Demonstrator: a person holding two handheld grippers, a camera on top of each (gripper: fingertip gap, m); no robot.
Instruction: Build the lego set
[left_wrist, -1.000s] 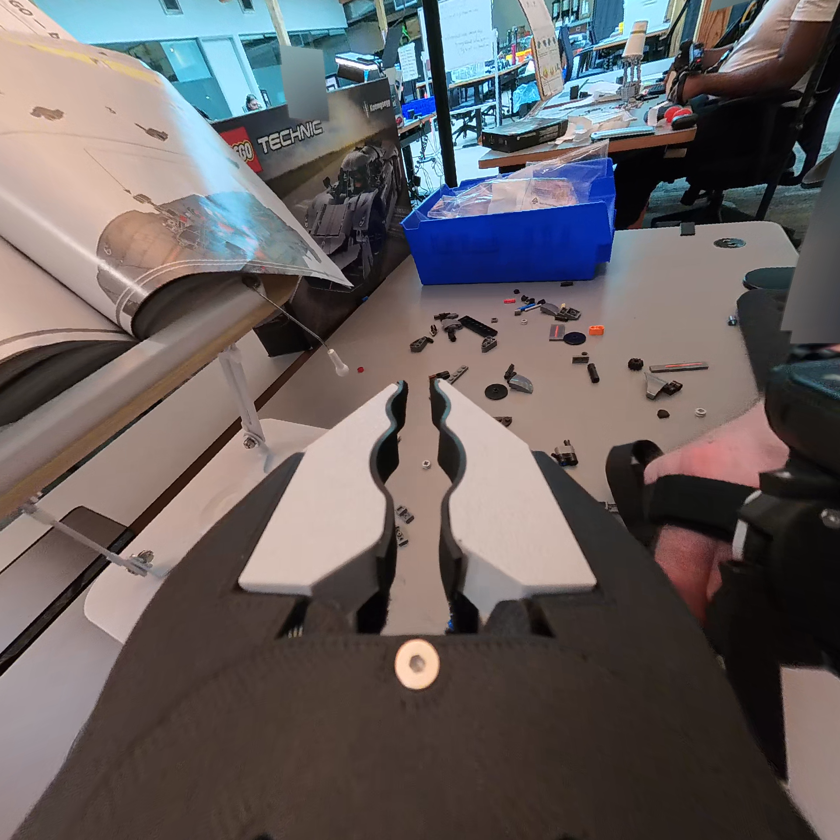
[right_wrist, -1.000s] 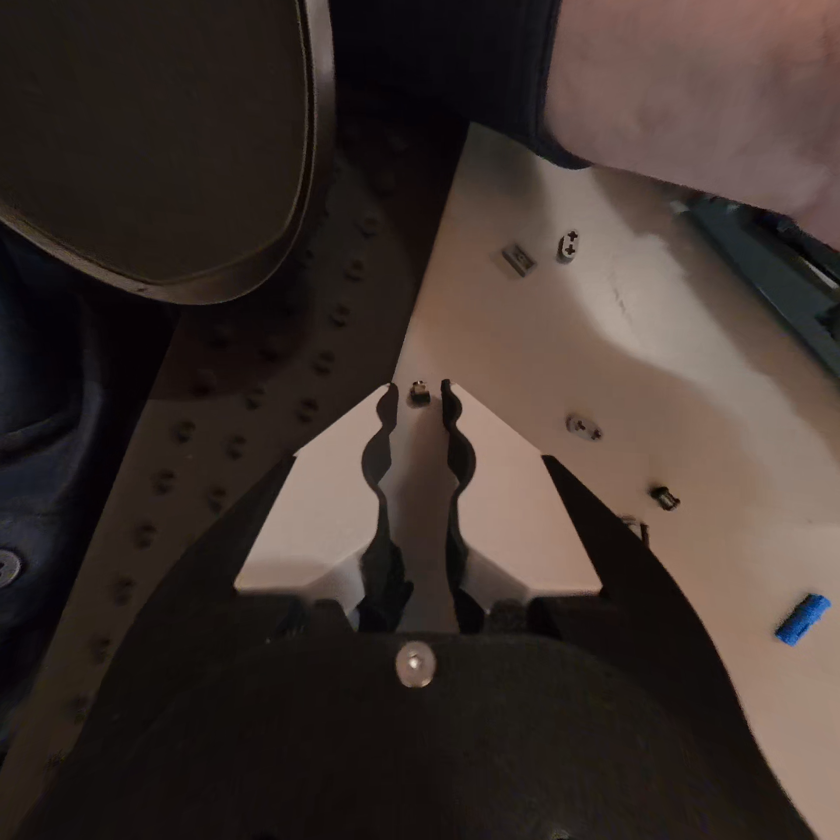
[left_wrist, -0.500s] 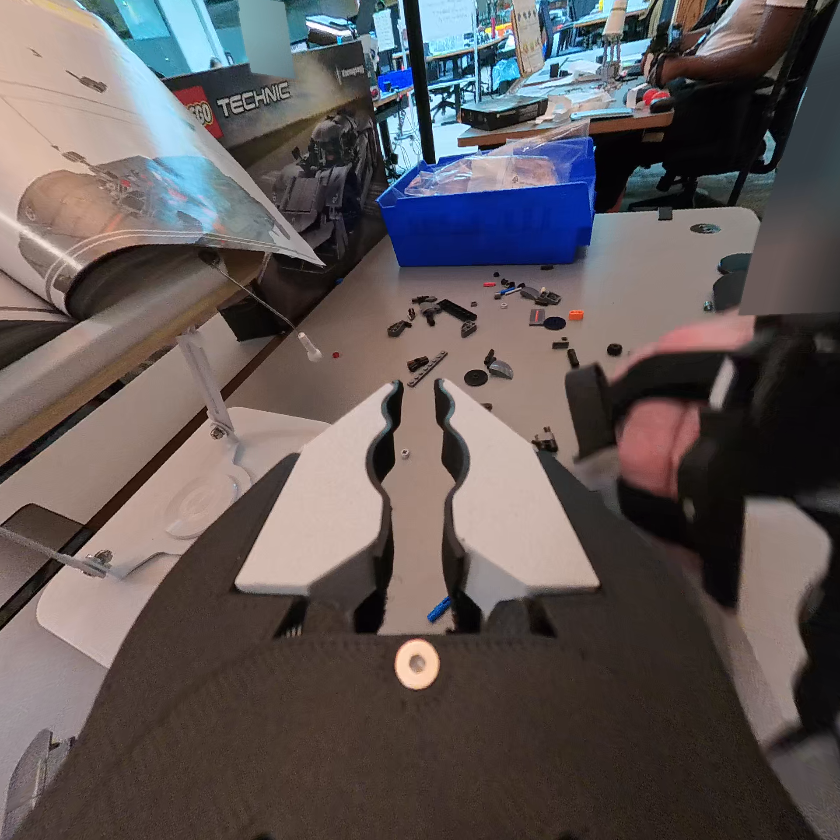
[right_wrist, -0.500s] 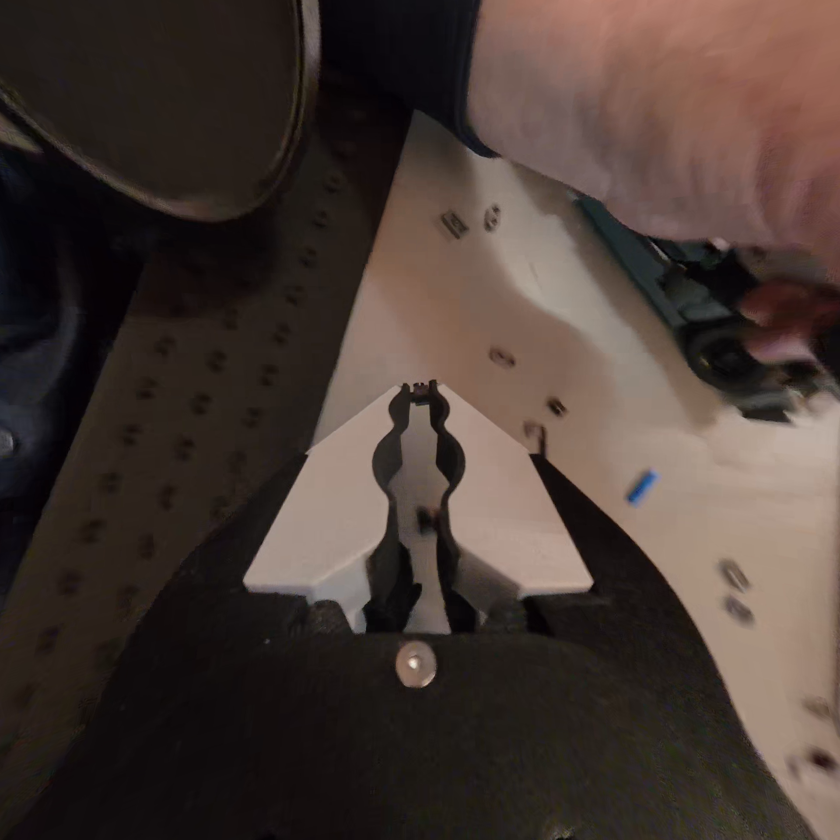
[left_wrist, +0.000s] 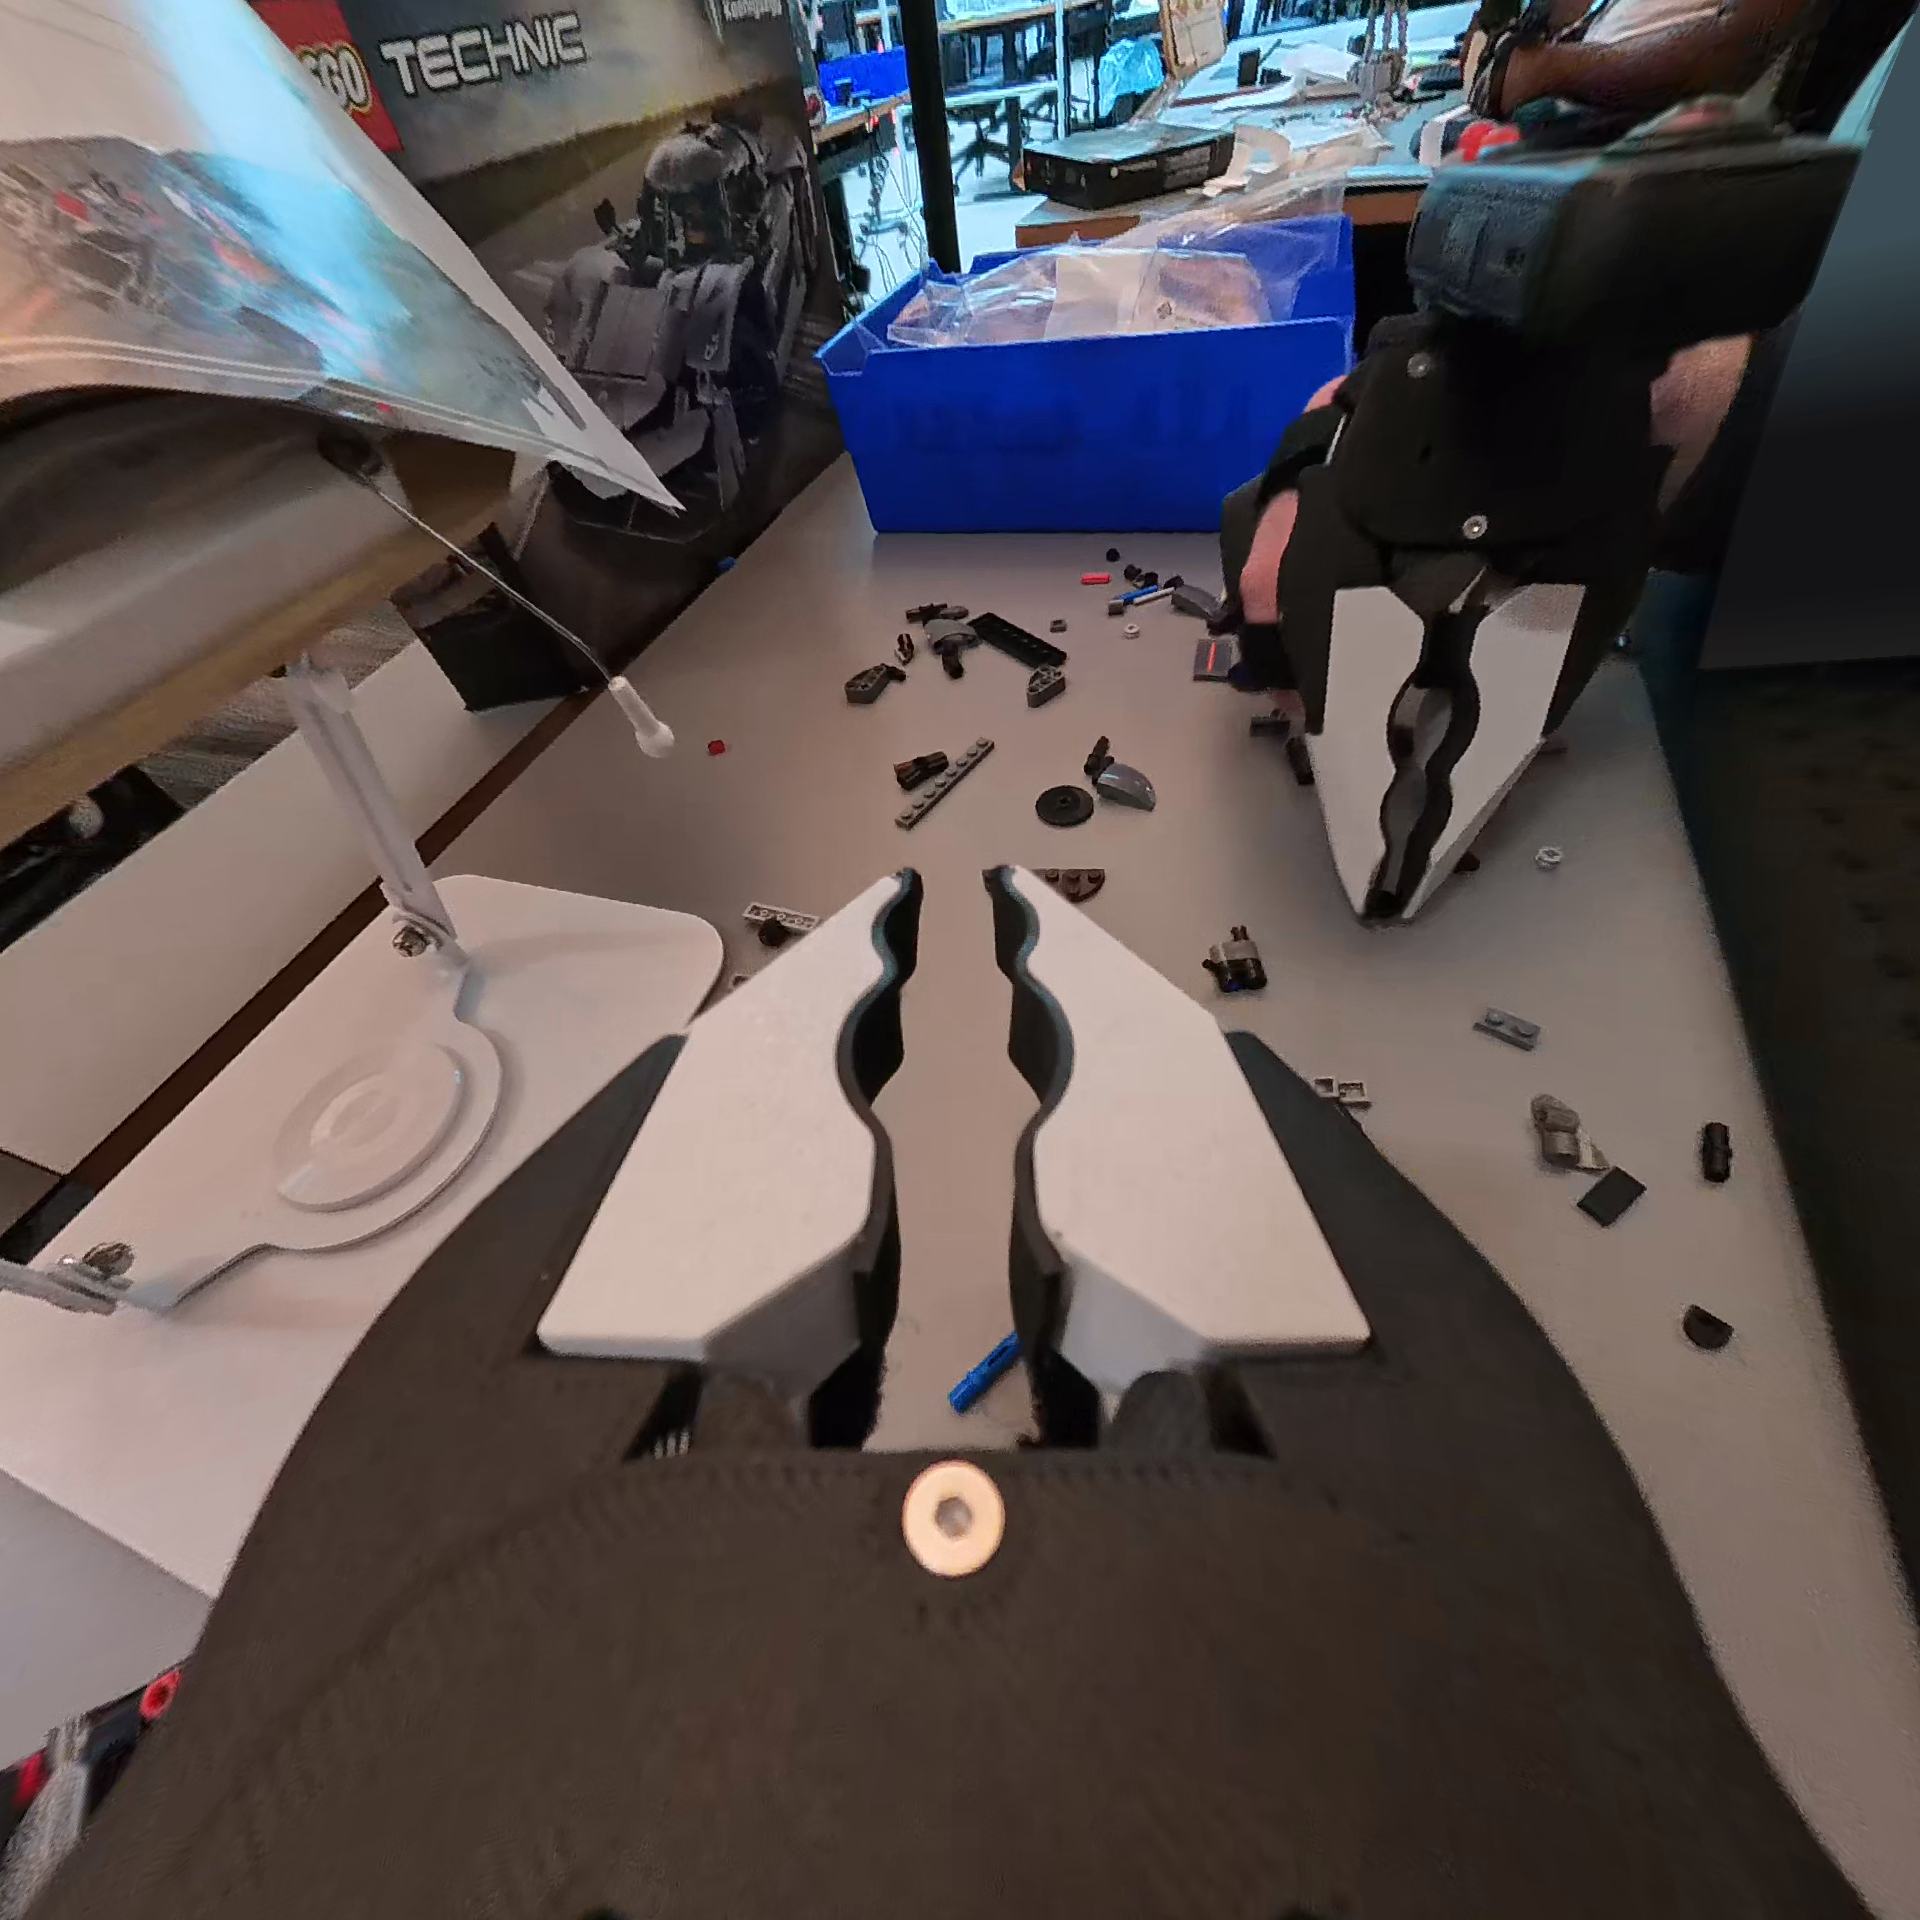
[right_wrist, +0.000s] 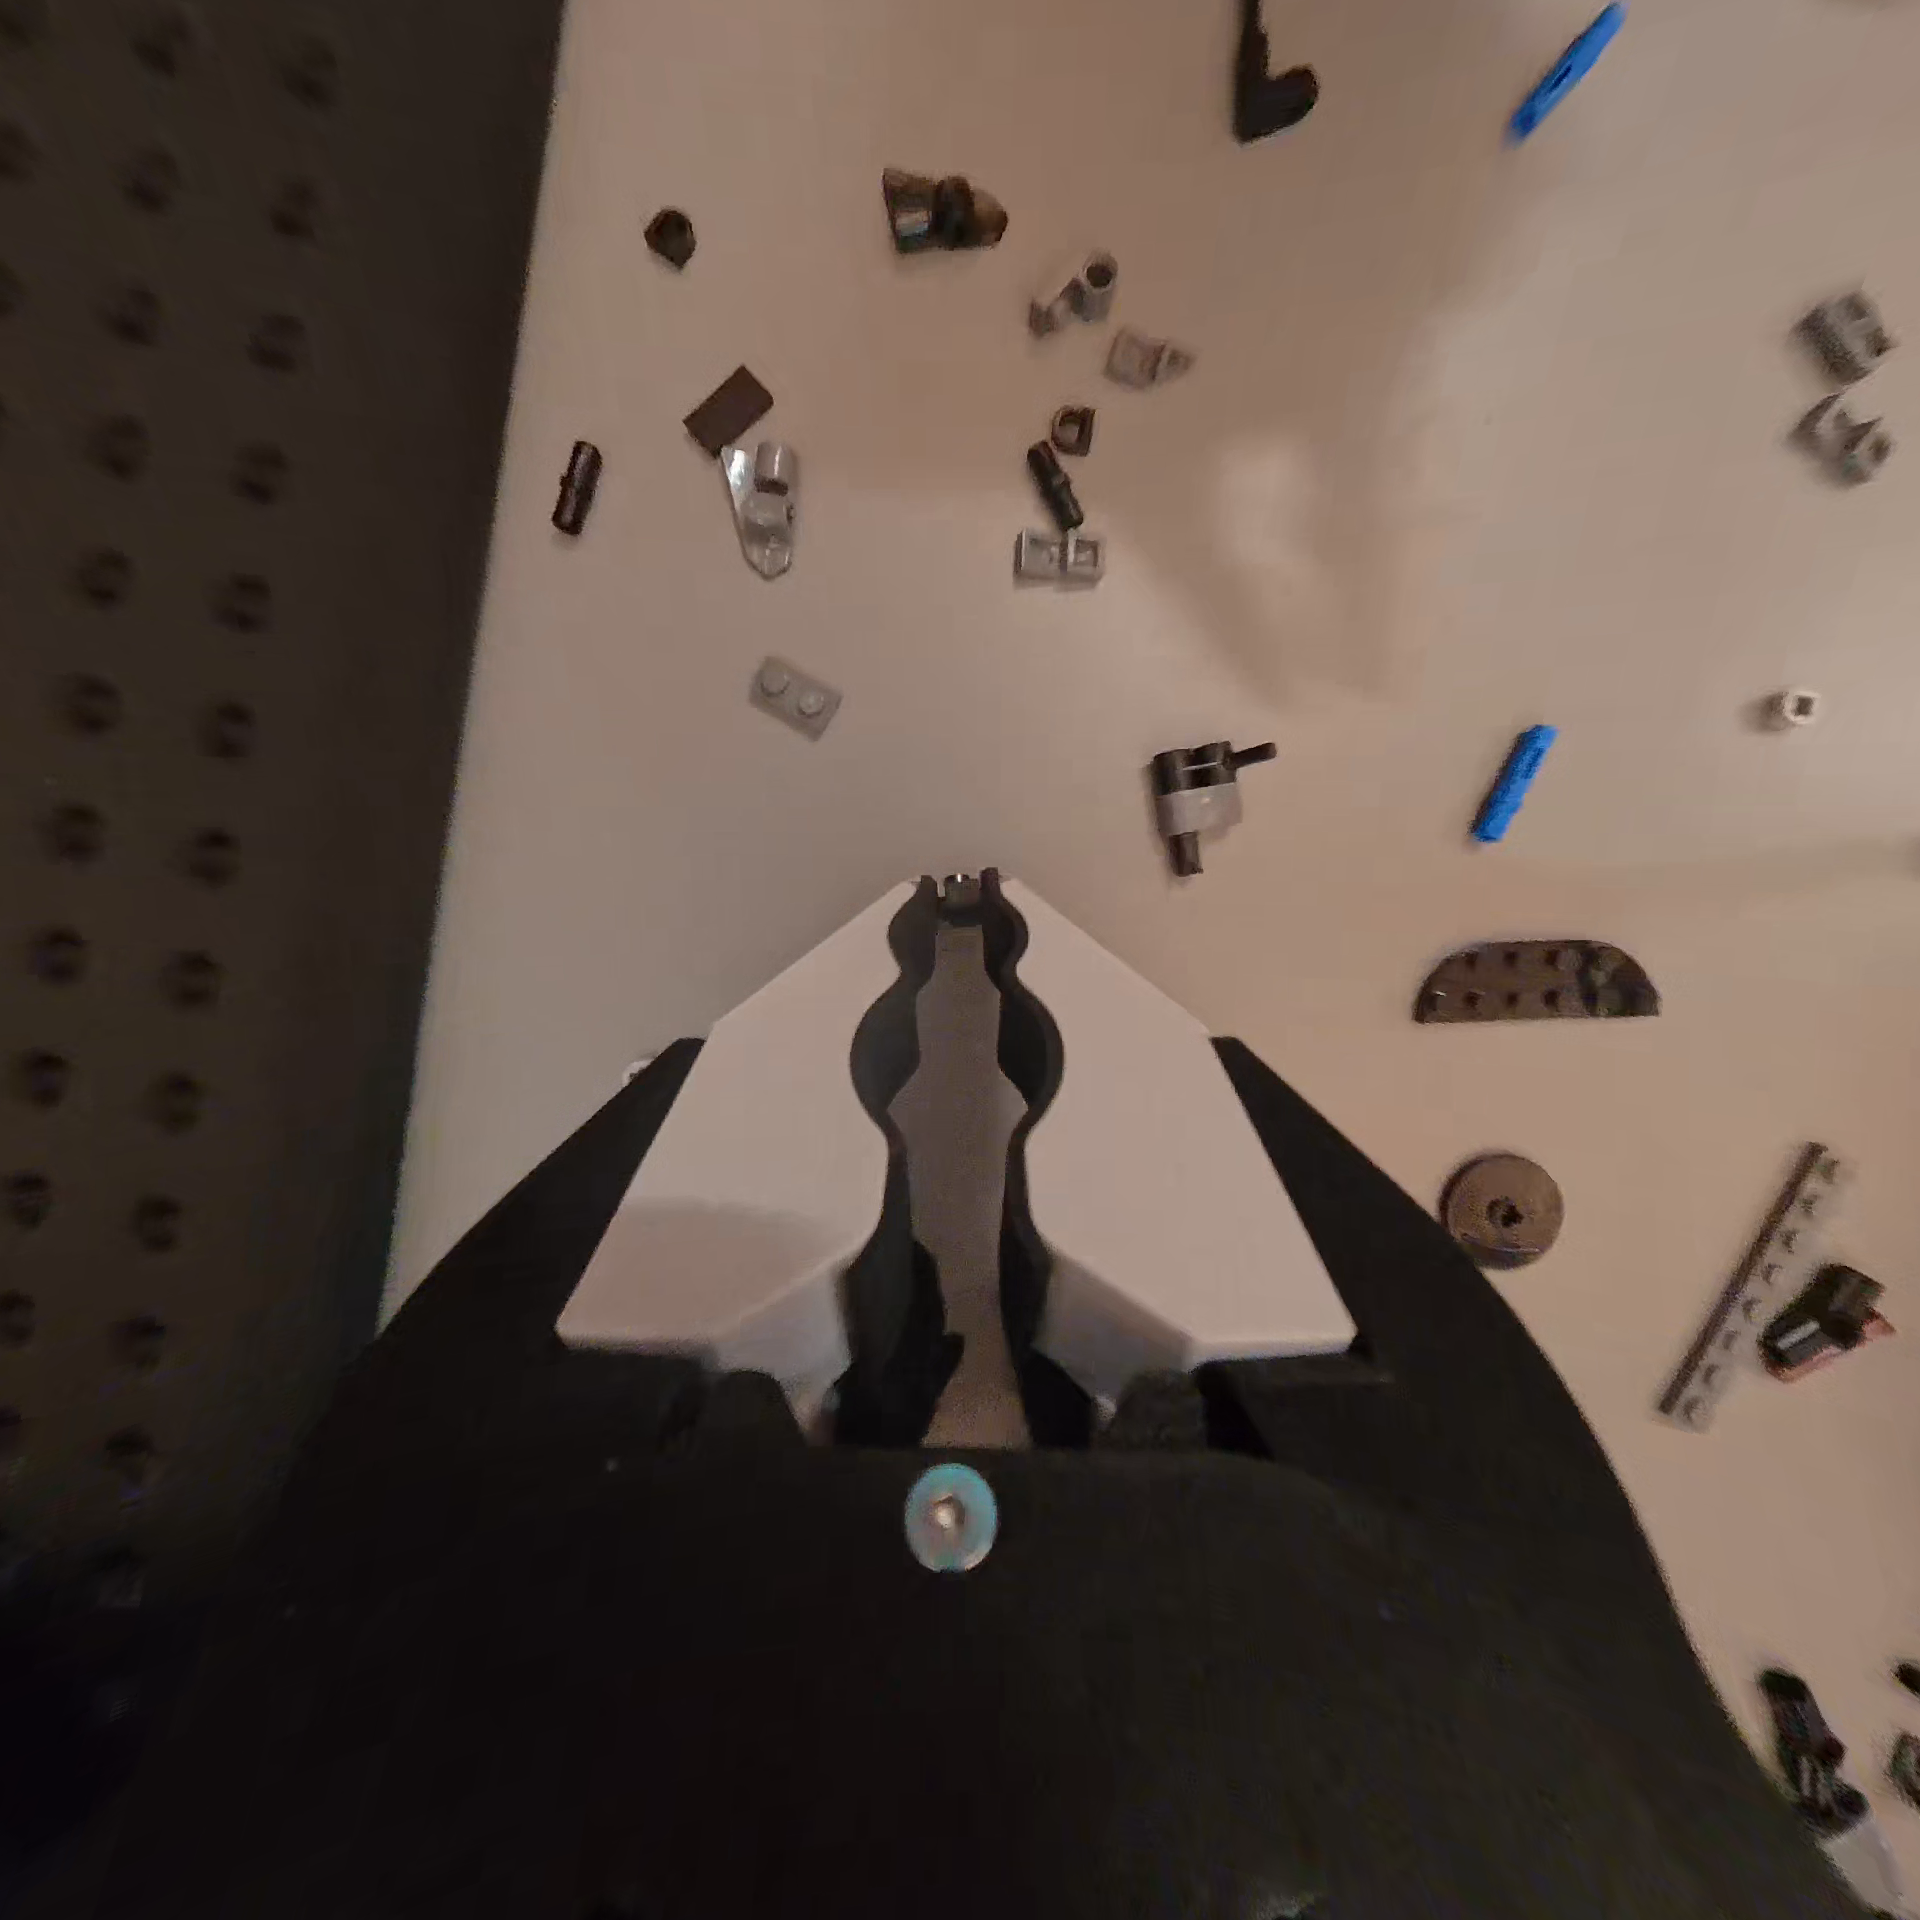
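Note:
My right gripper (right_wrist: 961, 883) is shut on a small grey Lego piece (right_wrist: 958, 891) pinched at its tips, held just above the table. It also shows in the left wrist view (left_wrist: 1387, 909), pointing down at the right. My left gripper (left_wrist: 951, 883) is open a little and empty, low over the grey table (left_wrist: 1039, 1039). Several loose Lego pieces lie around: a grey two-stud plate (right_wrist: 795, 698), a black and grey connector (right_wrist: 1195, 800), a blue pin (right_wrist: 1514, 783), a dark half-round plate (right_wrist: 1536, 985), a dark disc (right_wrist: 1500, 1210) and a long grey plate (left_wrist: 943, 784).
An open instruction booklet (left_wrist: 260, 260) rests on a white stand (left_wrist: 416, 1081) at the left, with the set's box (left_wrist: 623, 208) behind. A blue bin (left_wrist: 1081, 436) with plastic bags stands at the back. The table edge and dark floor (left_wrist: 1818, 935) are at the right. Left tips to right tips: about 20 cm. About 10 cm separates my right fingertips from the blue pin (right_wrist: 1514, 783).
My right gripper closed on the small grey piece near the table's corner, then carried it over the scattered pieces, coming into the left view. My left gripper shifted slightly.

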